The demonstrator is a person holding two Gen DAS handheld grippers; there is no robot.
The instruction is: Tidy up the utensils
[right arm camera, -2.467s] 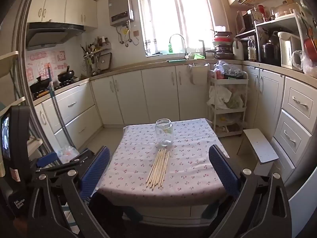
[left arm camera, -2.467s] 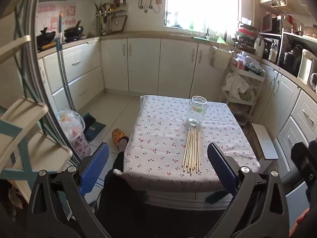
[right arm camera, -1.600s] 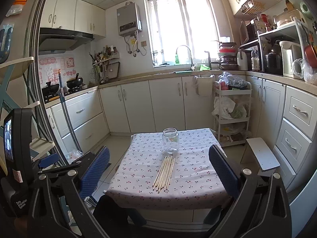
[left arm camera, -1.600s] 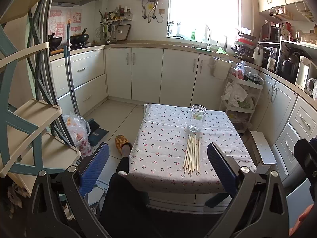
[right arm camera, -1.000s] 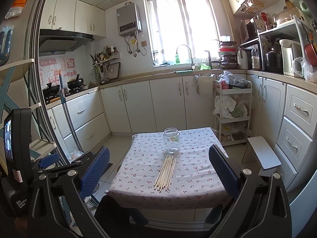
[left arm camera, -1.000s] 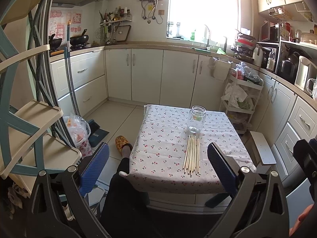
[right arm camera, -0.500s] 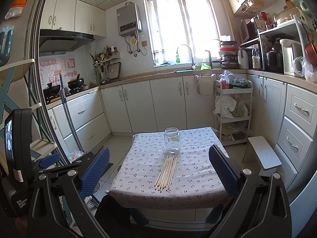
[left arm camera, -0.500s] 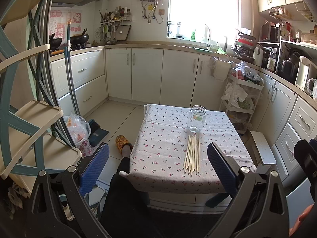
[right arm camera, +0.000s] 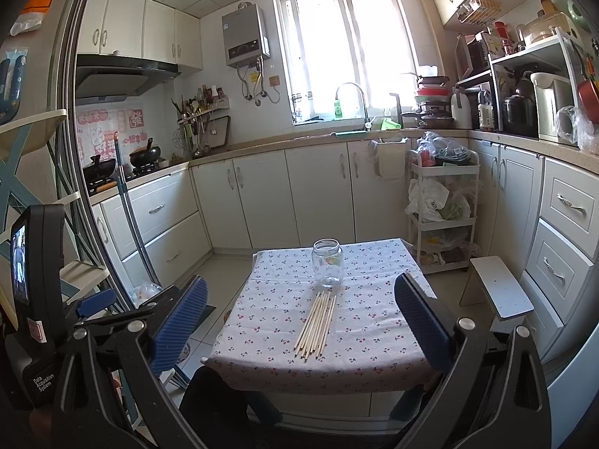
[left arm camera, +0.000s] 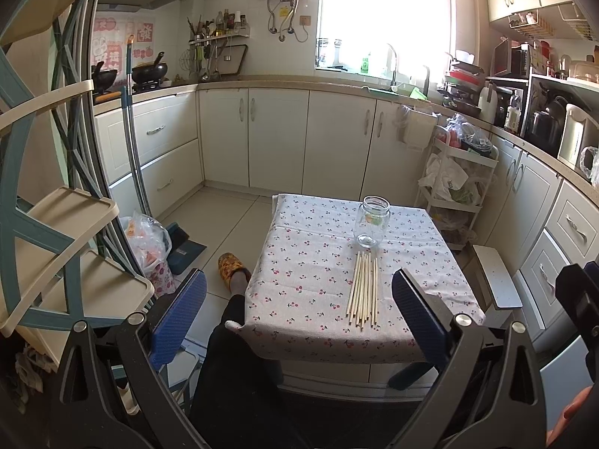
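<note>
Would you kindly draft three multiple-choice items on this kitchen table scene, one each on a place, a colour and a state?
1. Where do the wooden chopsticks lie?
A. Inside the glass jar
B. On the tablecloth, on the near side of the jar
C. On the floor

2. What colour are the gripper pads?
A. Blue
B. Red
C. White

3. What is the state of the jar?
A. Upright, lidless, holding no chopsticks
B. Tipped on its side
C. Closed with a lid

Answers:
1 B, the bundle lies flat on the cloth, its far ends close to the jar's base.
2 A, the pads of both grippers show blue.
3 A, the jar stands with an open mouth and nothing long in it.
</note>
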